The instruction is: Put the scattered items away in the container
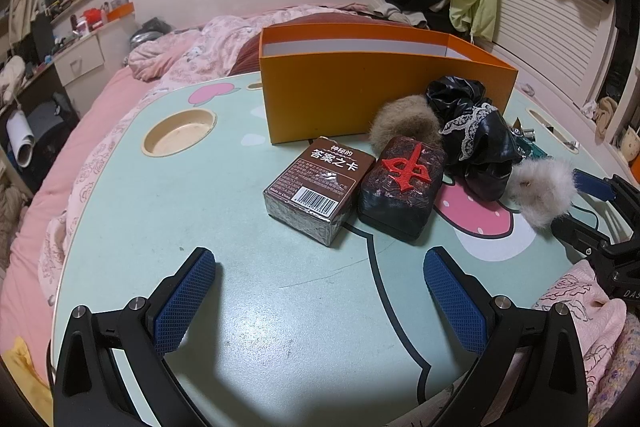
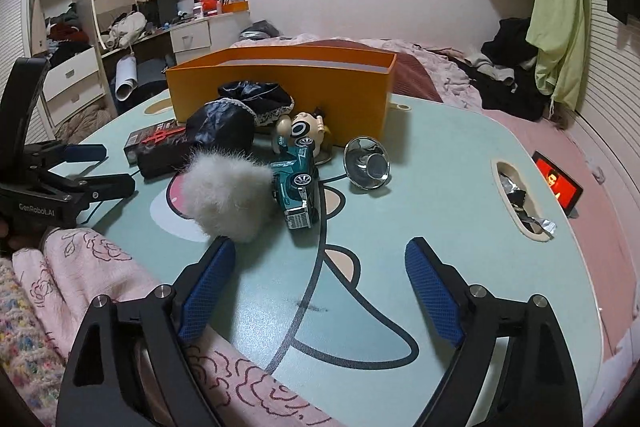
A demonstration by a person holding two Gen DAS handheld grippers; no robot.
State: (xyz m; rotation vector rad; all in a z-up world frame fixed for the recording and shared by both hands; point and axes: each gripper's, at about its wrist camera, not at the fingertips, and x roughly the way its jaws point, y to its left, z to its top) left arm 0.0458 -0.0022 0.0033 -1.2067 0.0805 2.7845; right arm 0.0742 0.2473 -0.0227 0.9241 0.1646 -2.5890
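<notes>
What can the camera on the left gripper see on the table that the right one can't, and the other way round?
Only the left wrist view shows the brown card box with its barcode, the tan fur ball and the round cup recess.

Only the right wrist view shows the green toy car, the small figurine, the shiny metal cup and the lit phone screen.

Both show the orange box, the white fur ball, the black lace-trimmed cloth and the dark block with the red character.

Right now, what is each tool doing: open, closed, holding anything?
Left tool: open, empty, above bare table.
Right tool: open, empty, just short of the white fluffy ball.
</notes>
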